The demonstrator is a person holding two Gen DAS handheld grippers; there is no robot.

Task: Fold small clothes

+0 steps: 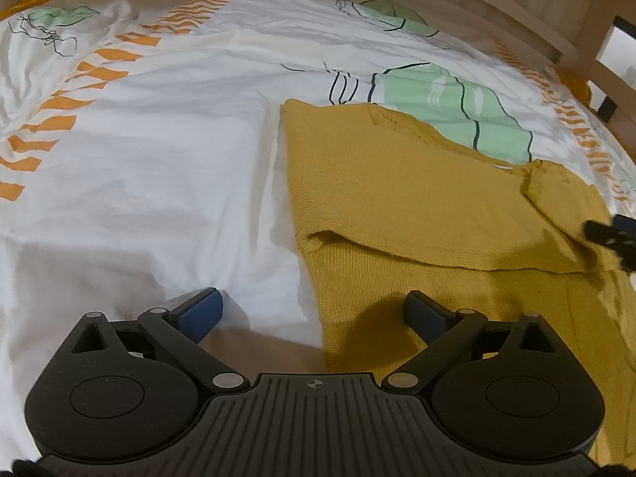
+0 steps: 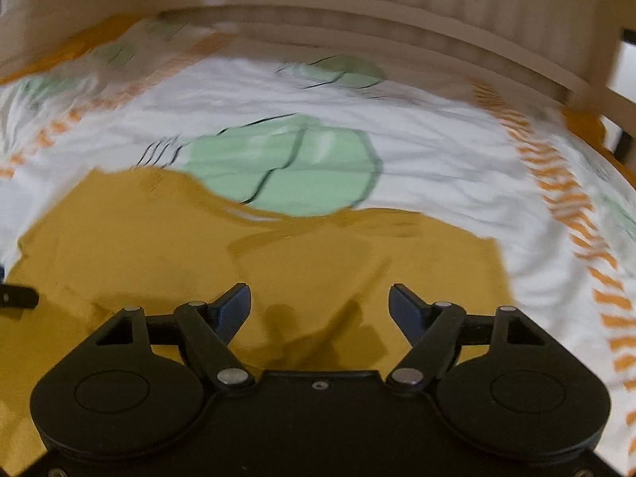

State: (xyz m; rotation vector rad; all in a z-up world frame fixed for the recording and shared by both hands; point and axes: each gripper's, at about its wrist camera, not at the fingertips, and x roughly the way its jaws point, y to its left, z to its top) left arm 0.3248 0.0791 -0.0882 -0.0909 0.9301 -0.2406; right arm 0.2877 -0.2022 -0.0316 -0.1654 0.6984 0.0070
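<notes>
A mustard-yellow knit garment (image 1: 417, 206) lies flat on the bed, with one part folded over across its middle. My left gripper (image 1: 314, 310) is open and empty, hovering over the garment's left edge. The garment also shows in the right wrist view (image 2: 159, 238), which is blurred. My right gripper (image 2: 320, 306) is open and empty above the garment's right half. Its tip shows at the right edge of the left wrist view (image 1: 612, 234).
The white bed sheet (image 1: 159, 159) has green leaf prints and orange striped bands. A wooden bed rail (image 2: 357, 20) runs along the far side and the right (image 1: 576, 39).
</notes>
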